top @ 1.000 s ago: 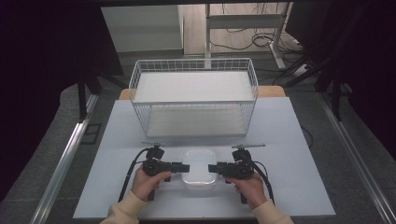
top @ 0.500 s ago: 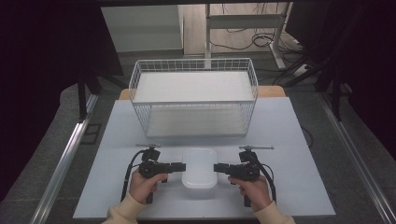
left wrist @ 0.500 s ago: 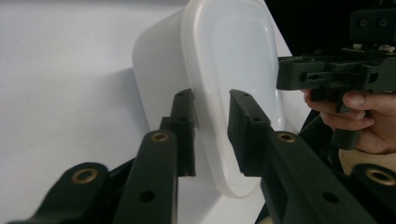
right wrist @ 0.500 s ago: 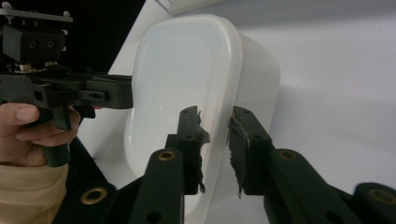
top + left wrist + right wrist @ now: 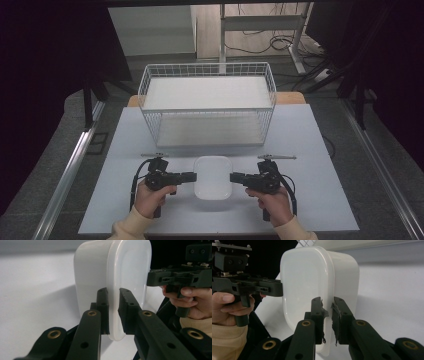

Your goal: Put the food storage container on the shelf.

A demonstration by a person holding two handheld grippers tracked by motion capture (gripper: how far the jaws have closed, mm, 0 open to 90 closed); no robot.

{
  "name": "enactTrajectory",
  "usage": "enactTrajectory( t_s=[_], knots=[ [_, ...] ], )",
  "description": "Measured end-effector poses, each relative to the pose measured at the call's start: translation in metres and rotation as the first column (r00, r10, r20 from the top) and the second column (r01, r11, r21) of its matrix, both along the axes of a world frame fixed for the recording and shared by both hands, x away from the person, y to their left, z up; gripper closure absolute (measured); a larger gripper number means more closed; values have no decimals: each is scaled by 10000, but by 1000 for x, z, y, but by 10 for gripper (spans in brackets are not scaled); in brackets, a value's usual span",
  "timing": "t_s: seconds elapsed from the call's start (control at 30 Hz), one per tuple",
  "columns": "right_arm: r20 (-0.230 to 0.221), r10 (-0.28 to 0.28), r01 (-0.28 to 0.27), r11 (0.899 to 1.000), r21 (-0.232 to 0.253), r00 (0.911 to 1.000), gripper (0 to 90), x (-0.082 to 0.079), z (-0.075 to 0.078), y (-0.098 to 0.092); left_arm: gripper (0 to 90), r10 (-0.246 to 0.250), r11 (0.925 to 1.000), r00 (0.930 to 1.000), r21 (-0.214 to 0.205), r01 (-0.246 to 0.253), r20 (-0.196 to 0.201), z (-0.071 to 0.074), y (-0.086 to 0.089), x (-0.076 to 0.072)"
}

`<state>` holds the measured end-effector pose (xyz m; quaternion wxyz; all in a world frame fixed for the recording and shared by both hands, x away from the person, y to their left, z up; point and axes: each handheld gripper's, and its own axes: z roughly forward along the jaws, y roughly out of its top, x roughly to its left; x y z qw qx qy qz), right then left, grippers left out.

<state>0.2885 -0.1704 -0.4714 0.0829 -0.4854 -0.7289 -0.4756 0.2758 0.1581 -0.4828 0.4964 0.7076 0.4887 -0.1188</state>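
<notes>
A white lidded plastic container [image 5: 213, 176] lies near the table's front edge. My left gripper [image 5: 192, 176] reaches in from its left and my right gripper [image 5: 234, 176] from its right. In the left gripper view the jaws [image 5: 113, 293] pinch the container's [image 5: 125, 267] rim, and they have just been closing on it. In the right gripper view the jaws [image 5: 327, 302] clamp the opposite rim of the container [image 5: 307, 277], also just closed in, with frayed pads [image 5: 335, 312]. Each gripper view shows the other hand and its gripper beyond the container.
A white wire basket [image 5: 208, 109] stands behind the container, at the middle of the white table [image 5: 310, 150]. Two thin metal rods lie on the table, one [image 5: 154, 155] behind the left hand and one [image 5: 276, 157] behind the right. Dark floor and rails flank the table.
In the high view both hands stay at the container's two sides. The right hand sits a touch farther right than a second ago. The container has barely shifted.
</notes>
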Motion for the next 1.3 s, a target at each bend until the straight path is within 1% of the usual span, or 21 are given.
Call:
enactTrajectory(
  t_s=[0.1,0.13,0.2,0.23,0.33,0.37,0.4,0.47,0.5,0.63,0.83,0.93,1.0,1.03,1.07,1.13,1.27,1.3],
  knots=[
    [201,48,-48,10000,10,9998,801,-2,5,-1,793,-1,10000,9999,15,1,151,5,-1,-2],
    [201,48,-48,10000,10,9998,801,-2,5,-1,792,-1,10000,9999,15,1,151,5,-1,-2],
    [366,73,-72,10000,-52,9993,801,-3,11,-1,792,22,9999,9996,105,-25,295,9,-2,-3],
    [366,73,-72,10000,-52,9993,801,-3,11,-1,792,22,9999,9996,105,-25,295,9,-2,-3],
    [544,51,-52,10000,19,9985,802,-3,16,-1,792,12,9998,9986,207,-23,520,17,-1,-3],
    [544,51,-52,10000,19,9985,802,-3,16,-1,792,12,9998,9986,207,-23,520,17,-1,-3],
    [627,49,-49,10000,-5,9980,802,-3,19,0,792,22,9998,9982,205,-34,600,20,-1,-2],
    [692,41,-39,10000,-31,9976,802,-3,21,1,792,31,9998,9979,211,-45,640,21,0,-2],
    [833,83,-75,9999,-102,9965,802,-2,25,2,792,37,9998,9973,189,-51,734,23,0,-1],
    [975,176,-163,9998,-139,9951,802,0,28,2,792,34,9998,9968,198,-51,804,26,1,0],
    [1092,140,-128,9998,-125,9939,803,3,34,4,792,52,9999,9957,125,-64,924,32,3,3],
    [1261,168,-155,9998,-113,9919,802,5,42,7,792,84,9998,9933,154,-102,1155,42,6,6],
    [1412,200,-180,9997,-154,9898,802,7,48,9,792,104,9999,9924,101,-117,1229,47,8,8],
    [1412,200,-180,9997,-154,9898,802,7,48,9,792,104,9999,9924,101,-117,1229,47,8,8],
    [1618,278,-235,9993,-285,9864,803,9,57,10,792,158,9998,9904,80,-171,1370,52,8,8],
    [1783,342,-279,9989,-376,9834,802,11,63,11,792,187,9997,9878,133,-210,1544,58,7,9],
    [2099,398,-320,9987,-405,9769,802,15,74,10,792,198,9997,9849,131,-223,1719,69,7,13],
    [2144,406,-324,9986,-415,9759,802,15,77,10,792,198,9997,9849,131,-223,1719,69,7,13]
  ],
)
